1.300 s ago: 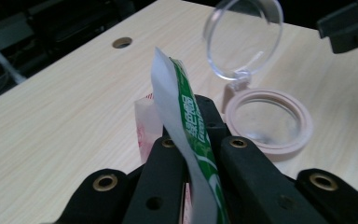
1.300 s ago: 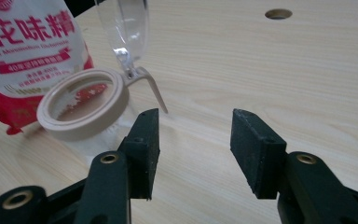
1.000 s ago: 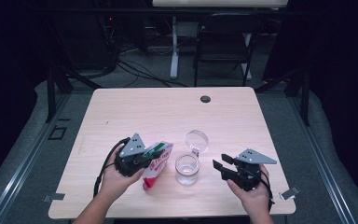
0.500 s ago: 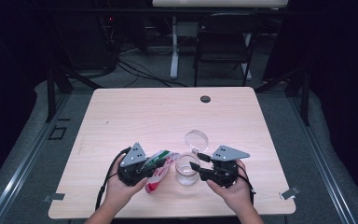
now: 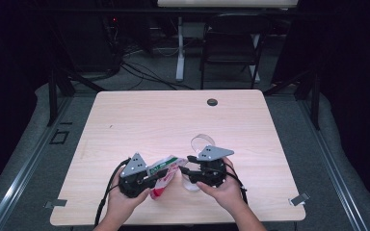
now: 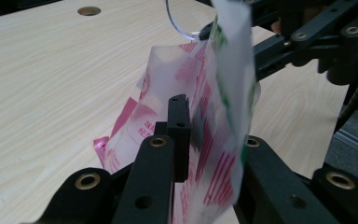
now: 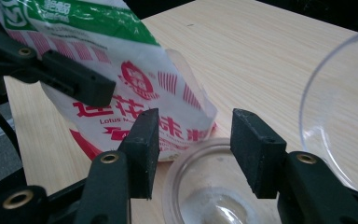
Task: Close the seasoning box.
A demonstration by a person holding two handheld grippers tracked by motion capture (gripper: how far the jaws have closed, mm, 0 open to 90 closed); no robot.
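**Packet held up beside the glass jar, both claws close together**

Near the front edge of the pale wooden surface (image 5: 139, 120), the person's two hands have come close together. The left claw (image 5: 150, 178) is clenched on a red, white and green printed packet (image 5: 164, 169); its jaws have just been easing apart a little, yet in the left gripper view the packet (image 6: 200, 116) sits pinched between them, standing up from the grip and leaning toward the other hand. The packet's lower red corner hangs just above the wood, I cannot tell whether it touches.

The right claw (image 5: 189, 169) is released, its jaws spread and just now widening, with nothing pressed between the pads. In the right gripper view they straddle the rim of a clear glass jar (image 7: 205, 186) that stands on the surface directly below them, mouth up, and the packet (image 7: 135, 93) hangs just beyond the jar's edge, with the left claw's dark jaw clamped across its face. From above, the jar (image 5: 191, 184) is mostly covered by the right hand.

A clear round lid (image 5: 202, 142) lies just behind the jar. A small dark round fitting (image 5: 212, 102) sits in the surface near its far edge, well apart from everything else.
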